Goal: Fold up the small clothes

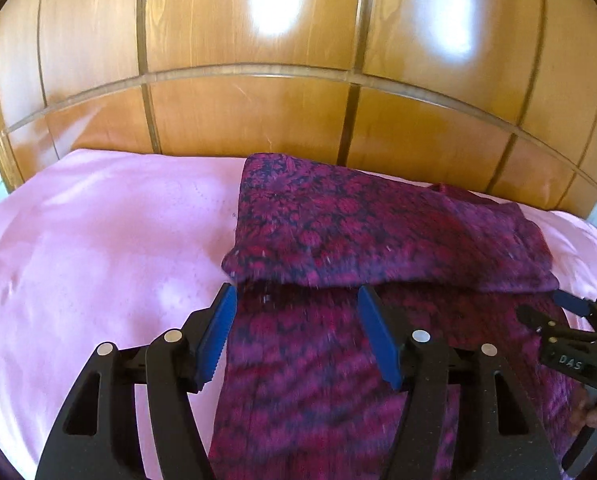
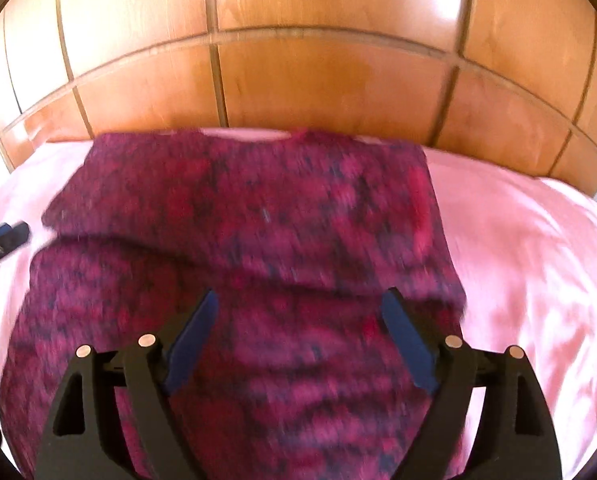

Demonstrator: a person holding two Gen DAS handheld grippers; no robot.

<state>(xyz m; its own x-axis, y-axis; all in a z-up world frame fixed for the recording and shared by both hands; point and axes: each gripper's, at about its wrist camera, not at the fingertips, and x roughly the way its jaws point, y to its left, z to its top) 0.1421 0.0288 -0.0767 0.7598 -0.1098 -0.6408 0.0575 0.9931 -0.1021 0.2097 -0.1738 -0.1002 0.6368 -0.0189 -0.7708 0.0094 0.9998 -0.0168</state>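
A magenta garment with a dark flower print [image 1: 338,232] lies on the pink bed sheet [image 1: 98,248], its far part folded back over the near part. My left gripper [image 1: 296,294] hangs open just above the garment's left side, at the fold's near edge, with nothing between its blue pads. In the right wrist view the same garment [image 2: 258,220] fills the middle, blurred. My right gripper [image 2: 300,298] is open above the cloth, gripping nothing. The right gripper [image 1: 566,300] also shows at the right edge of the left wrist view, beside the fold's right end.
A wooden panelled headboard [image 1: 258,112] stands right behind the bed. Pink sheet lies bare to the left of the garment and to its right [image 2: 538,280]. The tip of the left gripper [image 2: 6,236] shows at the left edge of the right wrist view.
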